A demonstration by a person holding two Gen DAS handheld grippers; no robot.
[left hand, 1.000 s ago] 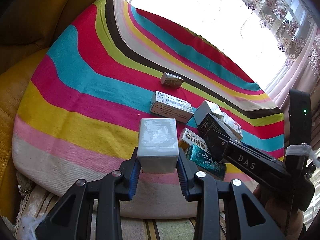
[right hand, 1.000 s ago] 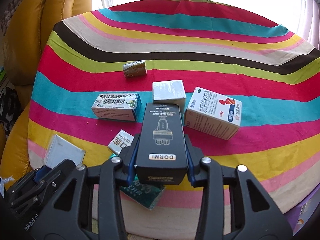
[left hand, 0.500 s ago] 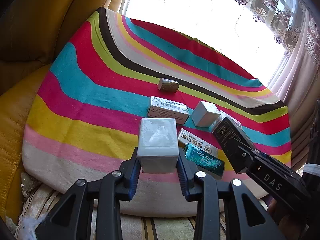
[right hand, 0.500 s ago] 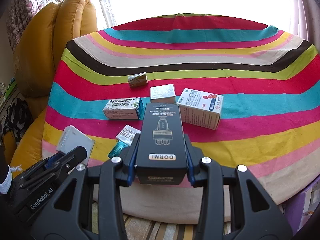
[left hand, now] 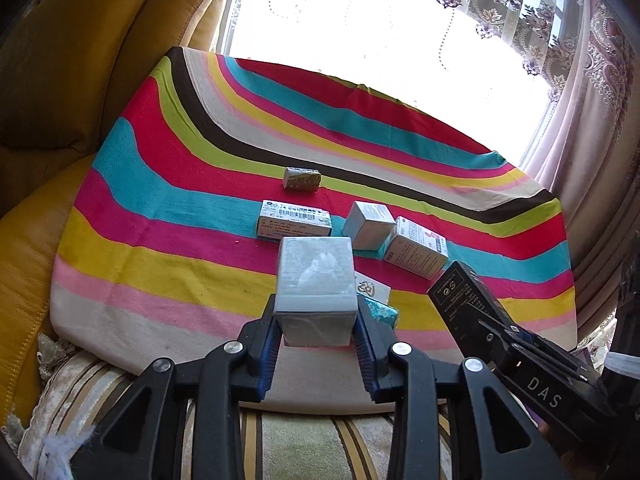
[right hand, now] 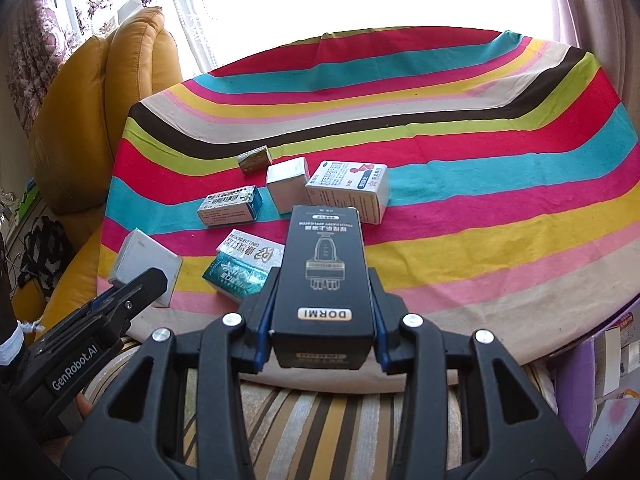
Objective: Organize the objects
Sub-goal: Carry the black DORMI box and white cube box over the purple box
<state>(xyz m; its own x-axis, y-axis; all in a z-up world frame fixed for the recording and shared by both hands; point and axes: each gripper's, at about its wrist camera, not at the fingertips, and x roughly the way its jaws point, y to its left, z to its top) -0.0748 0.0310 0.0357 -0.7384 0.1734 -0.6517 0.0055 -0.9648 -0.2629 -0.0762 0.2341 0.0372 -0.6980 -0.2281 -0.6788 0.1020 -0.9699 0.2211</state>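
Six small boxes [right hand: 347,190] clustered on striped cloth [right hand: 480,184]; yellow sofa [left hand: 72,60] behind

Teal box [left hand: 383,312] mostly hidden behind the gripped silver box [left hand: 316,280]; small print unreadable.

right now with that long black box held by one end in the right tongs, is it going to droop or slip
The black box looks like stiff printed card with straight edges, so it probably won't droop. The right tongs clamp only its near end, and most of its length sticks out forward, so it may pivot downward if jolted. Its surface looks glossy, so it could be somewhat slippery.
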